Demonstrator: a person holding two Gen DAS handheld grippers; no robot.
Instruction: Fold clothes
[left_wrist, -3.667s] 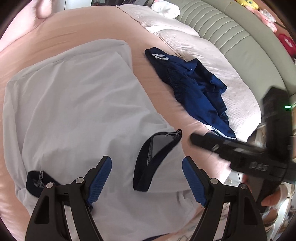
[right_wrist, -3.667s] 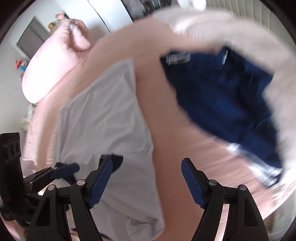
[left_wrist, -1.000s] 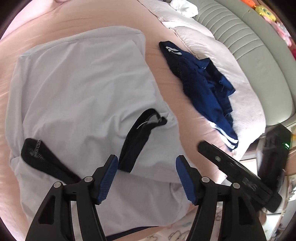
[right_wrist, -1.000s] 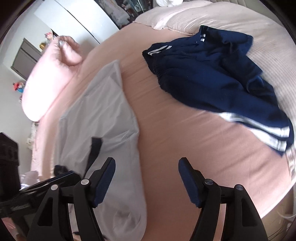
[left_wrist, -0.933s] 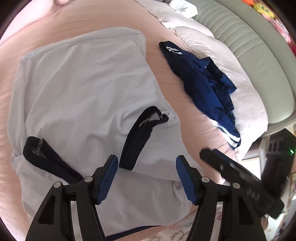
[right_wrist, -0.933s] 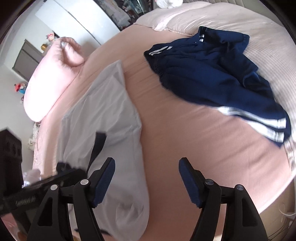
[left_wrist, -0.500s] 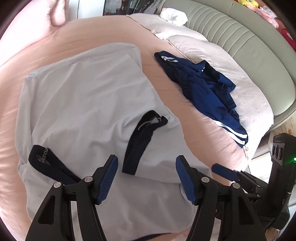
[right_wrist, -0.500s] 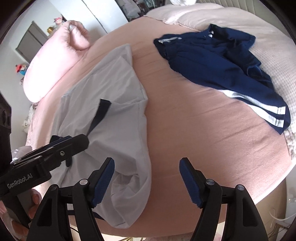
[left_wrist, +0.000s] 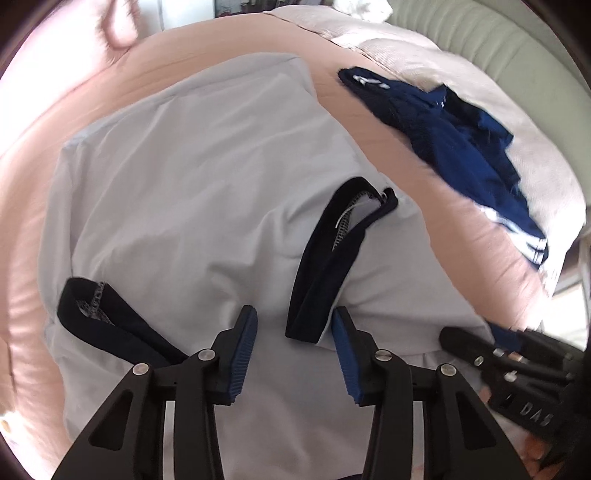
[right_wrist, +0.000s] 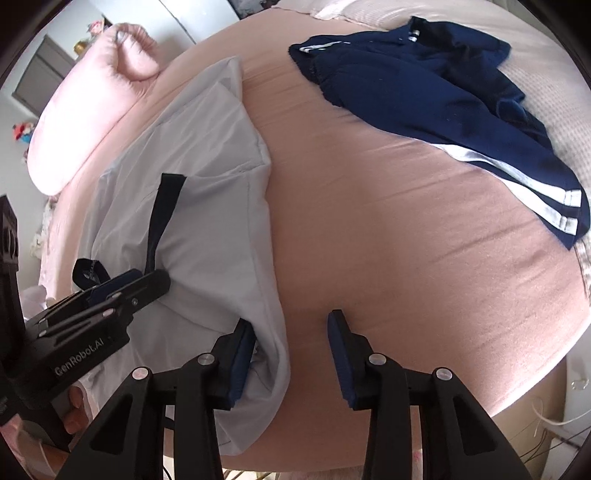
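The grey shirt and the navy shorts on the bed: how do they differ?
The grey shirt is pale with dark trim; the navy shorts are dark with white stripes. The shirt lies fairly flat, while the shorts are crumpled. The shirt is near both tools, its edge between the right tool's fingers, while the shorts lie untouched. Both rest on the pink bed.

Lay under soft daylight: a bed (right_wrist: 406, 258) covered in a peach-pink sheet. At the far left of the bed, a big pink pillow (right_wrist: 85, 122). Along its far right side, a pale quilted blanket (left_wrist: 535, 158) against a ribbed grey-green headboard (left_wrist: 517, 48). Beyond the pillow, white walls.
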